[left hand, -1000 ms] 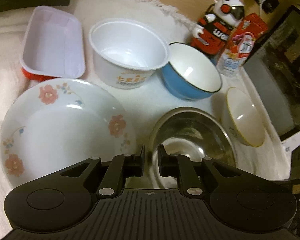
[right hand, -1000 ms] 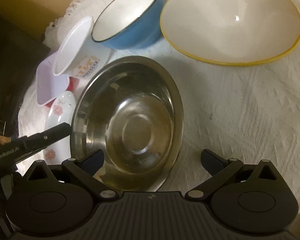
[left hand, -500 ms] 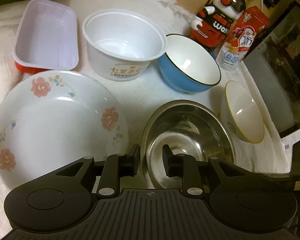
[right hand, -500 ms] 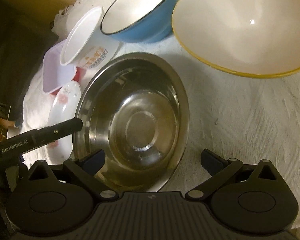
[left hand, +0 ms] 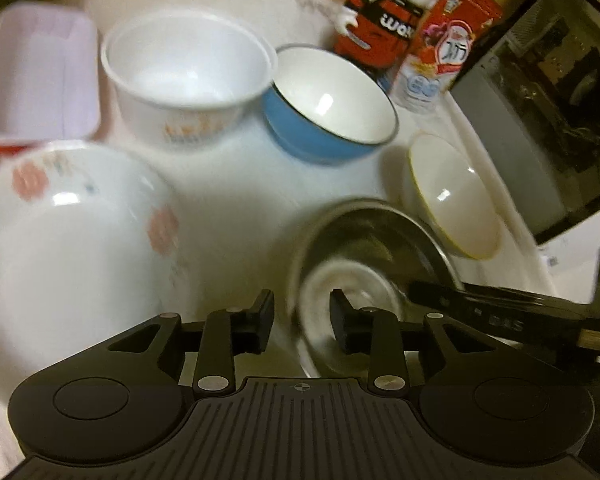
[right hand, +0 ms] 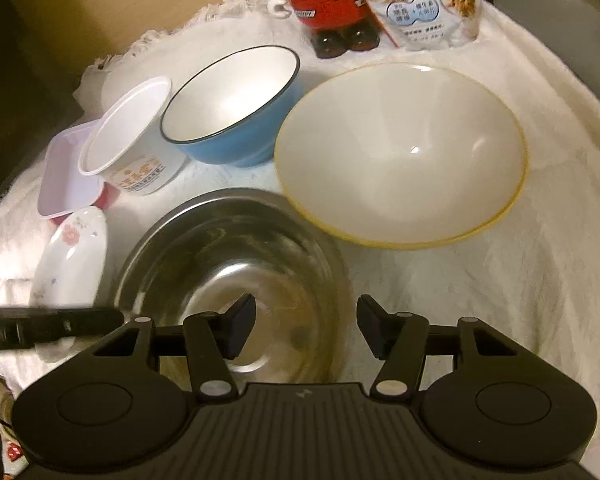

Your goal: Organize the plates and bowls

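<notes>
Both claws over the steel bowl (right hand: 228, 276): right claw (right hand: 306, 326) just closing, astride the near-right rim, not yet pinching; left claw (left hand: 300, 320) just opening, spread, astride the near-left rim.

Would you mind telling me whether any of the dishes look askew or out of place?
Only the steel bowl looks odd: its far rim overlaps the yellow-rimmed bowl beside it, and contact is unclear. Nothing looks spilled or broken.
</notes>
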Demonstrator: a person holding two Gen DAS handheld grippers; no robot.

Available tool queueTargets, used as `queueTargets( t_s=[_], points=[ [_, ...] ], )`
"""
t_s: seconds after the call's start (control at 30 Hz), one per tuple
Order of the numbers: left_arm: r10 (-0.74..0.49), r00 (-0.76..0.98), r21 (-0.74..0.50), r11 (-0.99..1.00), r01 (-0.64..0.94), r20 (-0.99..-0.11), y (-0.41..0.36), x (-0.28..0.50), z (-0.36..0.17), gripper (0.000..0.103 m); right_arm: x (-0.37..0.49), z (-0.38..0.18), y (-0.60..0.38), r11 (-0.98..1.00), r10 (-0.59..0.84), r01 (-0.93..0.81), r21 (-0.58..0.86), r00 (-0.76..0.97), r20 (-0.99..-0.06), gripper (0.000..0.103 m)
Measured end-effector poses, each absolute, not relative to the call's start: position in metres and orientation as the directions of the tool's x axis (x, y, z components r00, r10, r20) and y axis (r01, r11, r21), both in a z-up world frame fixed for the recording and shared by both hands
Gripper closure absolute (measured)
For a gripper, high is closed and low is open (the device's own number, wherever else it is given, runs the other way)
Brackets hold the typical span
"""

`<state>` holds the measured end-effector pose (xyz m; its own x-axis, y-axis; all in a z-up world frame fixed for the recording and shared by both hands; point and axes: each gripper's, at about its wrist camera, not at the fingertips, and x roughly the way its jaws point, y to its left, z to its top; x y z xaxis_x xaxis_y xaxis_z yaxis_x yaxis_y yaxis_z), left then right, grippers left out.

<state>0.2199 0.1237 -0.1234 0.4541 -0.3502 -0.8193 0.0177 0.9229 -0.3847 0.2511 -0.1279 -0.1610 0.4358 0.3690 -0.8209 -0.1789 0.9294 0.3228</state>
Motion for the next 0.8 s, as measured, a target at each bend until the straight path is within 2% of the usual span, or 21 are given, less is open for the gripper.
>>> queueTargets(
  t_s=[0.2, 0.27, 0.43, 0.6, 0.8],
  points=[
    [-0.343, 0.436, -0.358, 0.932, 0.050, -0.832, 0.112, 0.229, -0.136, 0.070, 0.257, -0.169, -0.124, 0.928, 0.371, -0.178, 0.326, 0.429, -0.824, 0.046],
    [-0.358, 0.416, -0.360, 0.930, 0.077, -0.836, 0.104, 0.230, -0.143, 0.068, 0.259, -0.174, -0.122, 0.926, 0.378, -0.176, 0.335, 0.408, -0.831, 0.051],
    [-0.342, 0.387, -0.339, 0.937, 0.078, -0.856, 0.096, 0.234, -0.149, 0.068, 0.255, -0.177, -0.113, 0.931, 0.363, -0.189, 0.312, 0.394, -0.844, 0.051],
    [-0.389, 0.420, -0.411, 0.911, 0.040, -0.820, 0.113, 0.221, -0.132, 0.068, 0.255, -0.162, -0.113, 0.927, 0.373, -0.196, 0.319, 0.408, -0.834, 0.051],
    [-0.382, 0.566, -0.478, 0.878, -0.024, -0.730, 0.155, 0.201, -0.087, 0.066, 0.258, -0.123, -0.093, 0.902, 0.428, -0.263, 0.342, 0.444, -0.787, 0.051]
  ],
)
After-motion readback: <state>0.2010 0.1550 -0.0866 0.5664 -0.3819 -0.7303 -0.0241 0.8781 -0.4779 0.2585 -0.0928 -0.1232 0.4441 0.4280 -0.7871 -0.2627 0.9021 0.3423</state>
